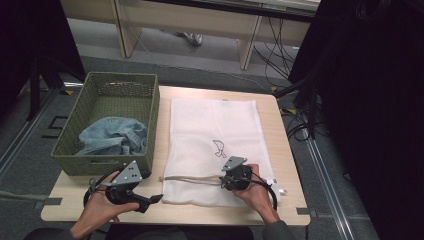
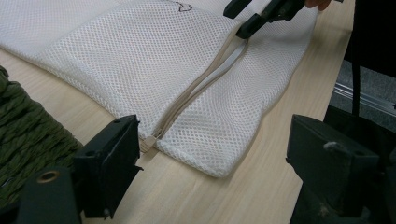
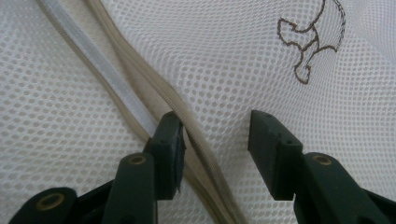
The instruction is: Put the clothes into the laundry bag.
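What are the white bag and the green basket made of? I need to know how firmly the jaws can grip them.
The white mesh laundry bag looks like soft synthetic netting: fine regular holes, limp folds, and a beige zipper sewn in. The green basket seems woven from thick matte cord or paper rope, with a ribbed weave; the fibre cannot be told.

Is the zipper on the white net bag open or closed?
Open, at least partly: the zipper on the bag gapes, its two sides apart.
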